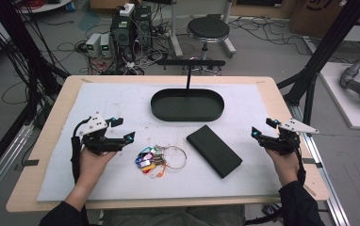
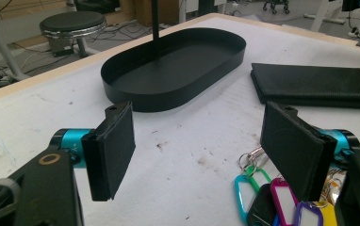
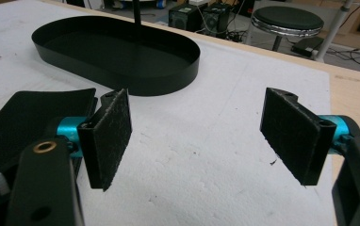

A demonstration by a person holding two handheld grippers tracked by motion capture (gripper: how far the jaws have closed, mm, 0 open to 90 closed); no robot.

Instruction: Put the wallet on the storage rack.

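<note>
A bunch of keys with coloured plastic tags on a wire ring lies on the white mat near the front middle. Right of it lies a flat black wallet, at an angle. A black oval tray with an upright post stands behind them. My left gripper is open, just left of the keys; the left gripper view has the tags by its right jaw. My right gripper is open too, right of the wallet, with nothing between its jaws. The tray holds nothing.
The white mat covers a wooden table. Beyond the far edge are a black stool, computer boxes and loose cables on the floor. Black frame posts stand at both sides.
</note>
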